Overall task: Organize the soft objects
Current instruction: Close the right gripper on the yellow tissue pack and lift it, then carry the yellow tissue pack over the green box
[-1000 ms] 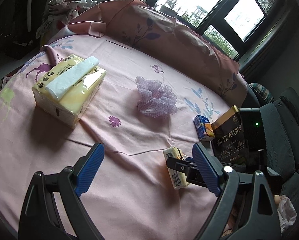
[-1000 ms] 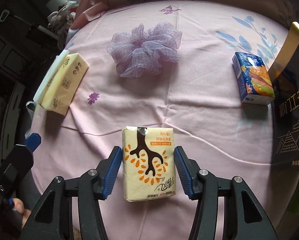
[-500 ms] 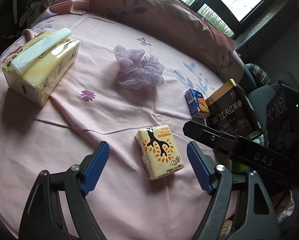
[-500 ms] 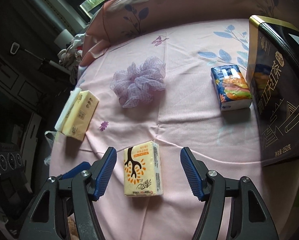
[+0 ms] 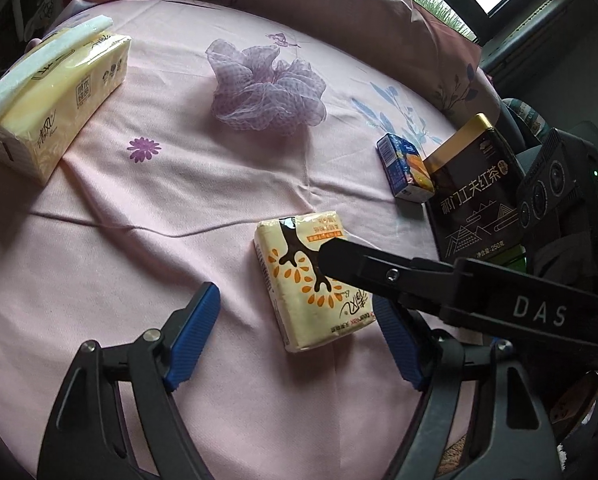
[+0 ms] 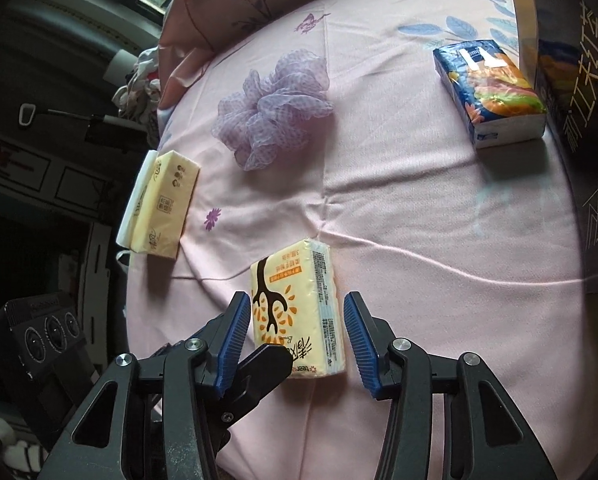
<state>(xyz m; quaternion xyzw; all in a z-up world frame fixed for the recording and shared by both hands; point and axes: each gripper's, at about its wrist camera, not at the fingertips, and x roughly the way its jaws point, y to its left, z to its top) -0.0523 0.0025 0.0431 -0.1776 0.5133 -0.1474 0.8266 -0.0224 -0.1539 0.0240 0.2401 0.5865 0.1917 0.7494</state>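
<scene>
- On the pink sheet (image 5: 139, 240), our left gripper (image 5: 299, 336) stands spread, jaws just narrowed, empty.
- Middle: small tissue pack (image 6: 299, 312) lies flat, now bracketed.
- Our right gripper (image 6: 295, 340) has just been closing around it, pads not touching; pickup looks next.

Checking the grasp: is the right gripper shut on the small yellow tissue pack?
Open: right gripper straddles the small yellow tissue pack, gaps showing beside both pads.

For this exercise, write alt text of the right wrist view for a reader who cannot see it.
The right claw straddles a small yellow tissue pack on a pink sheet, its blue pads not yet pressing after just closing in. Beyond lie a lilac mesh puff, a large yellow tissue pack and a blue tissue pack.
</scene>
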